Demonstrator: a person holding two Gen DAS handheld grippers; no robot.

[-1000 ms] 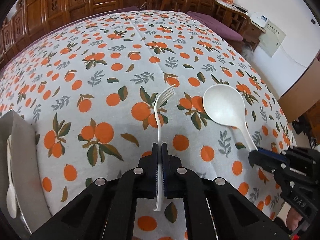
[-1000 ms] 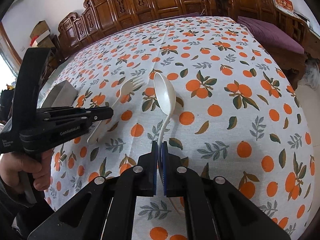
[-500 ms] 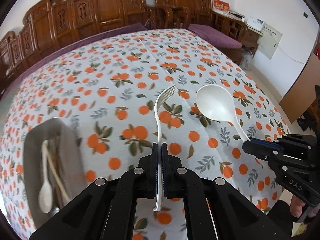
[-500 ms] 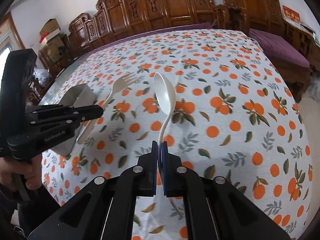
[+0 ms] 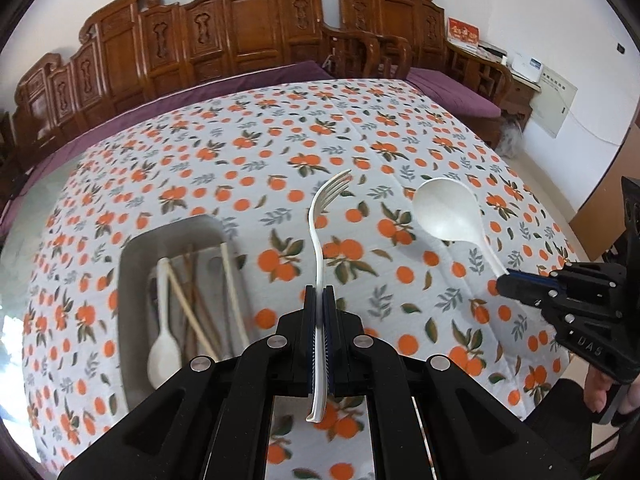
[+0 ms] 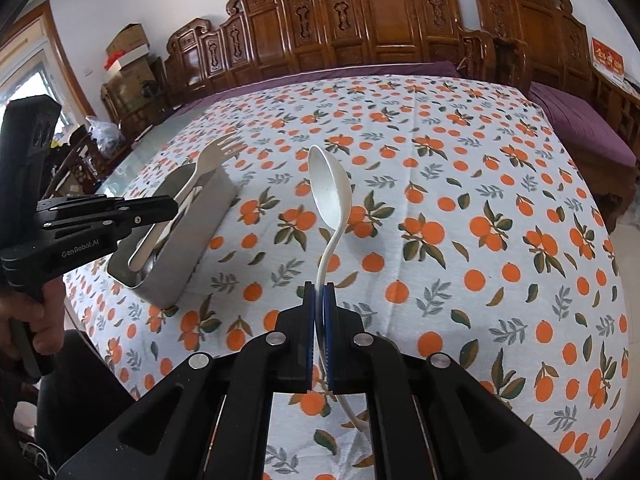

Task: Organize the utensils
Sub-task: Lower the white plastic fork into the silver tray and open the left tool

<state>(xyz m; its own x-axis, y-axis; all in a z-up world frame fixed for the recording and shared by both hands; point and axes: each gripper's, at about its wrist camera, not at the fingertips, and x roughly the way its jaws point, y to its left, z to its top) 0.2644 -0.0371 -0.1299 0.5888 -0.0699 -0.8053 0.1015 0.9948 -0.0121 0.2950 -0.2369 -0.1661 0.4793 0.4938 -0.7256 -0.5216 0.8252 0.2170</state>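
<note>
**Fork and Spoon Held Over the Orange-Print Cloth**

While we are looking along the left gripper (image 5: 319,300), we are seeing its two jaws pressed together on the white fork (image 5: 320,236), pinching the handle partway along, so that the tines are pointing away toward twelve o'clock and the handle end is sticking out back toward six. The fork is hanging in the air above the tablecloth (image 5: 280,140), clear of it.

At about nine o'clock from that gripper, the grey tray (image 5: 132,248) is sitting on the cloth. Inside it we are making out a small white spoon (image 5: 164,344) and several chopsticks (image 5: 192,316), lying lengthwise; motion blur is keeping us from counting them.

Moving across to three o'clock in the left wrist view, the right gripper (image 5: 505,286) is coming in from the edge, clamped on the stem of the large white spoon (image 5: 448,212), whose bowl is tilting toward ten o'clock.

From the right wrist view, we are seeing the right gripper (image 6: 319,300) squeezed shut on that same spoon (image 6: 330,196), the bowl standing up toward twelve o'clock above the cloth and the handle tail curling down toward five. At nine o'clock there, a person's hand (image 6: 36,312) is gripping the left gripper (image 6: 170,204), and the fork (image 6: 216,156) is hovering over the tray (image 6: 188,248).
</note>
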